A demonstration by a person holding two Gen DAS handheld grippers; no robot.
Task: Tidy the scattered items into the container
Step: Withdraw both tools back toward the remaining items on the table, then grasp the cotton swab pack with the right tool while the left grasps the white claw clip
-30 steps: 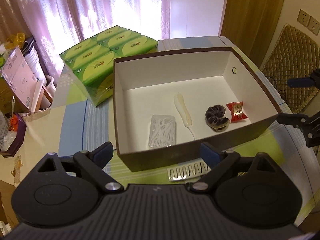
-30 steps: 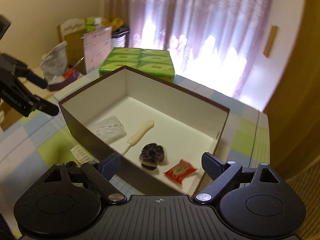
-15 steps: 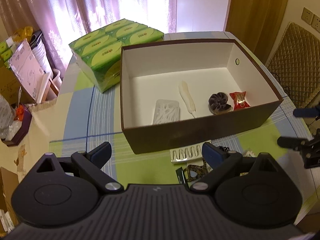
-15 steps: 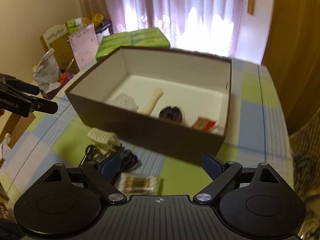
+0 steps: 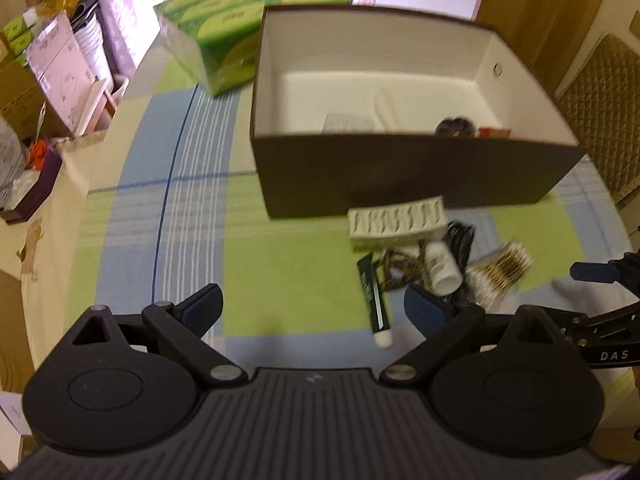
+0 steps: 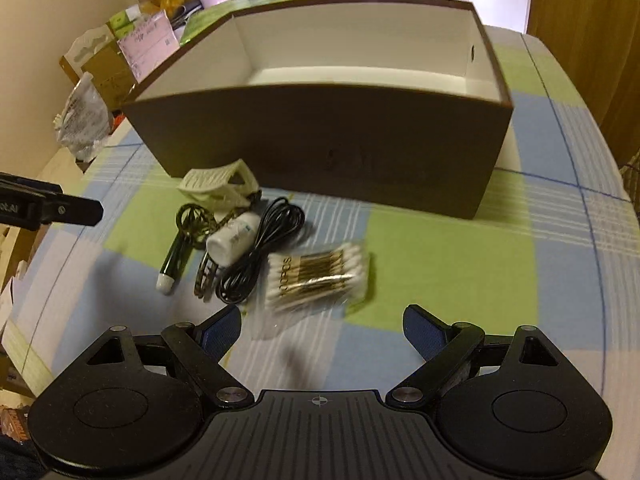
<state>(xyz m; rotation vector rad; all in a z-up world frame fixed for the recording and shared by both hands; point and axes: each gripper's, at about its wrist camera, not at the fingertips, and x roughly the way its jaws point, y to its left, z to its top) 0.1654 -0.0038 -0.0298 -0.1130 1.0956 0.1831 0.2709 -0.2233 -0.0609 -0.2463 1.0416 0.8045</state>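
Observation:
The brown box with a white inside stands on the checked tablecloth, several small items half hidden behind its near wall. In front of it lies a pile: a white hair clip, a dark green tube, a small white bottle, a coiled black cable and a pack of cotton swabs. My right gripper hangs open just short of the swab pack, nothing between its fingers. My left gripper is open over bare cloth, the green tube just inside its right finger.
A green pack of tissue boxes stands left of and behind the brown box. Cardboard boxes and bags crowd the floor beyond the table's left edge. A quilted chair stands to the right. The right gripper's finger reaches in beside the pile.
Both grippers have dropped and drawn back from above the box to the pile in front of it. The box's near wall now hides most of its inside. Both stayed open.

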